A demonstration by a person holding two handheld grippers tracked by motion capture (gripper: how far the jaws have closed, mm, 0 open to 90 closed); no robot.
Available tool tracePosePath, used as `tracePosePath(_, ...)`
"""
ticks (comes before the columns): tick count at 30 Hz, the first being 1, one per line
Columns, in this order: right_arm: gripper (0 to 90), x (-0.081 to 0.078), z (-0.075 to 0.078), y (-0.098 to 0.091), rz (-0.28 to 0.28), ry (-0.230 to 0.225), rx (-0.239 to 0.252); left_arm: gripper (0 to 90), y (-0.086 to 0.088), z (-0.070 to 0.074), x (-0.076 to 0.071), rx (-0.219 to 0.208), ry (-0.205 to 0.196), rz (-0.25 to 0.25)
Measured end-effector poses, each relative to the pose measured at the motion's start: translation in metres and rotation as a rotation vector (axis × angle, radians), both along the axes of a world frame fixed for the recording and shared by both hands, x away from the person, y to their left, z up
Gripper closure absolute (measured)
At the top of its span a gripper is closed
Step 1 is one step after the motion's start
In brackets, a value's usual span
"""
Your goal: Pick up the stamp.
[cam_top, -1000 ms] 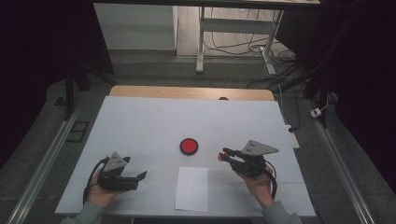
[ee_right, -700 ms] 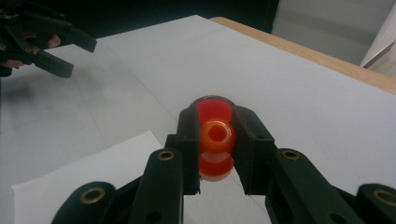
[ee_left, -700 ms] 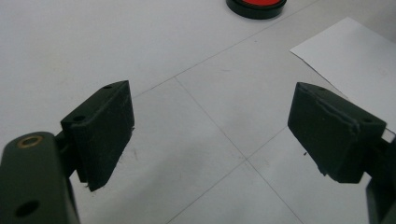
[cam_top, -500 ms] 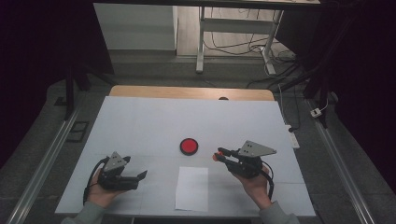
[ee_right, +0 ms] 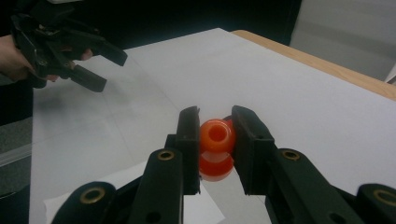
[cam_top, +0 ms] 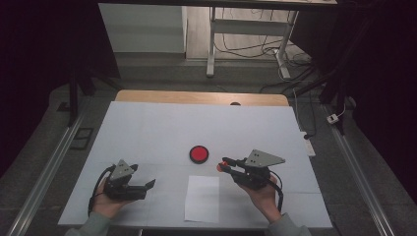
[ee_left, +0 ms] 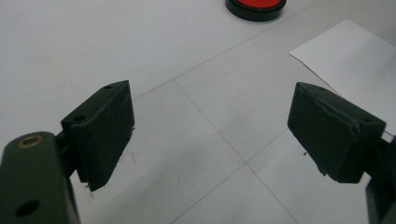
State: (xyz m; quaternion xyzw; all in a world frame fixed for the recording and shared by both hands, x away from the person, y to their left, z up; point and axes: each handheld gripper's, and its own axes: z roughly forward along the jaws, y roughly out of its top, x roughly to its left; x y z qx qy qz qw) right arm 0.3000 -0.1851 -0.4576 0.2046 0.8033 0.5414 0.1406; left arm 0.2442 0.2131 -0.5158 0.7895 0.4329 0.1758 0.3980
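My right gripper [cam_top: 225, 165] is shut on a small orange-red rounded knob [ee_right: 216, 136] with a hole in its top, held just above the white table sheet. In the high view the knob [cam_top: 221, 167] hangs a little right of a round red disc with a black rim [cam_top: 198, 154]. A white sheet of paper [cam_top: 202, 198] lies in front of the disc, between my hands. My left gripper [cam_top: 148, 186] rests at the front left, open with nothing between its jaws [ee_left: 210, 130]; the red disc [ee_left: 255, 5] and the paper [ee_left: 355, 60] lie beyond them.
The white table sheet [cam_top: 162, 128] ends at a wooden strip [cam_top: 196, 97] along the far edge. Metal rails [cam_top: 46, 169] run down both sides. In the right gripper view the left gripper [ee_right: 109, 72] shows at the upper left, and the paper [ee_right: 205, 212] lies under the jaws.
My right gripper has drifted slightly left toward the red disc with the orange knob still in it. The left hand has stayed where it was.
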Motion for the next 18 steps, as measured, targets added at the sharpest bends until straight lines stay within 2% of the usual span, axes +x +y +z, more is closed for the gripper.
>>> tracePosePath(18, 72.2, -0.002, -0.007, 0.029, 0.076, 0.016, -0.009, 15.4, 0.0, 0.0, 0.0, 0.002, -0.001, -0.004)
